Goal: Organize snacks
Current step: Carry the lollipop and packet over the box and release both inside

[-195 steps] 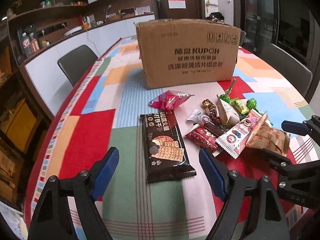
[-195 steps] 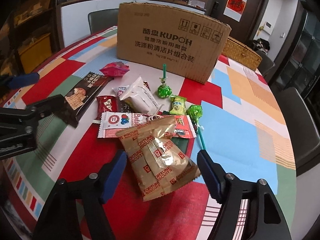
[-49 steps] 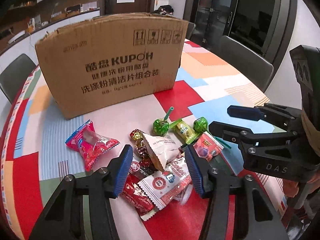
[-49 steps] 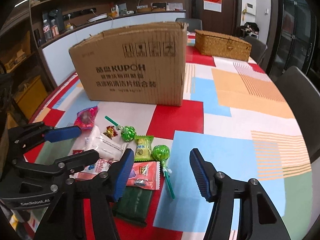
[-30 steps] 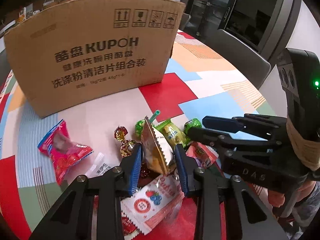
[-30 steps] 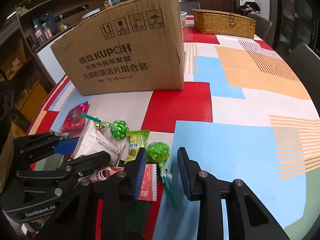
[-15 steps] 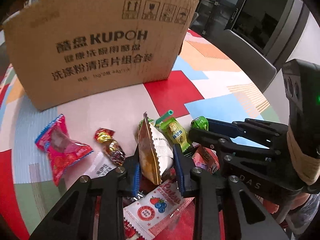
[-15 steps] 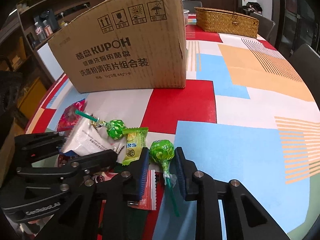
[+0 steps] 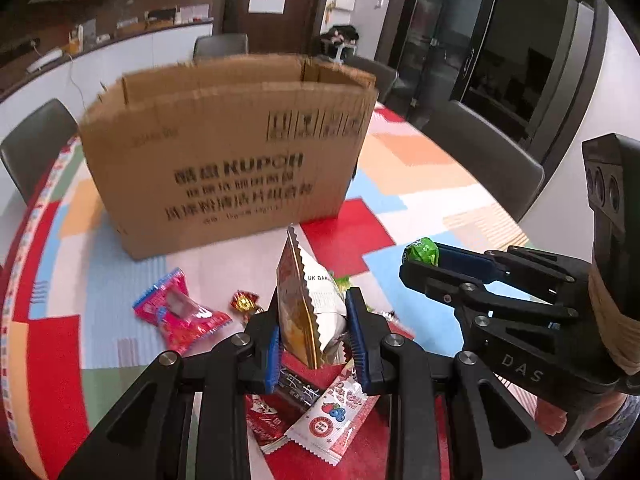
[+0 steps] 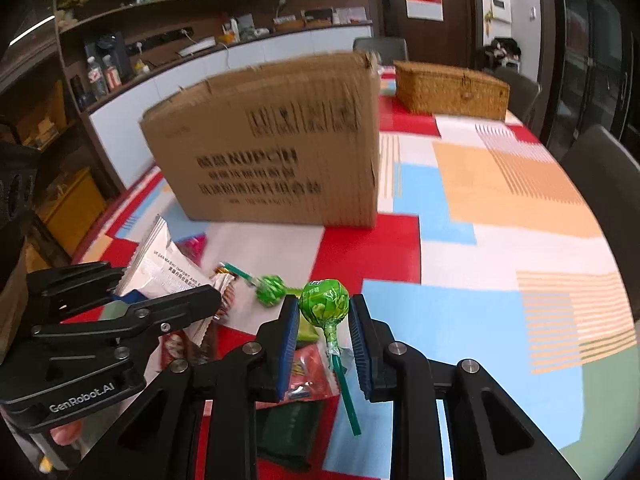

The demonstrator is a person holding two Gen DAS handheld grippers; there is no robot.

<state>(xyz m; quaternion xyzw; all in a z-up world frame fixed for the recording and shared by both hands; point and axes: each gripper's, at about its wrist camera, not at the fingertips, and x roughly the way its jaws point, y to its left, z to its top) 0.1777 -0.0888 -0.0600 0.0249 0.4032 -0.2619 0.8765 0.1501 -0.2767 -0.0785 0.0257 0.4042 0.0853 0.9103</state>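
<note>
My left gripper (image 9: pixel 314 336) is shut on a white snack bag (image 9: pixel 310 300) with a zigzag top, held upright above the snack pile. My right gripper (image 10: pixel 324 316) is shut on a green lollipop (image 10: pixel 323 302), its green stick hanging down between the fingers. In the left wrist view the right gripper (image 9: pixel 420 258) shows at right with the lollipop (image 9: pixel 422 250) at its tip. In the right wrist view the left gripper (image 10: pixel 132 292) shows at left with the white bag (image 10: pixel 164 268). An open cardboard box (image 9: pixel 224 164) stands behind the pile, also the cardboard box (image 10: pixel 276 156).
On the patchwork tablecloth (image 10: pixel 500 232) lie a pink candy pack (image 9: pixel 180 314), a gold-wrapped candy (image 9: pixel 244 302), a strawberry wafer pack (image 9: pixel 332 416), a second green lollipop (image 10: pixel 270 288) and an orange packet (image 10: pixel 306 364). A wicker basket (image 10: pixel 452 90) sits behind the box. Chairs ring the table.
Both grippers closed, the left on the white bag and the right on the green lollipop, then rose off the table with them. The box now looks lower and farther.
</note>
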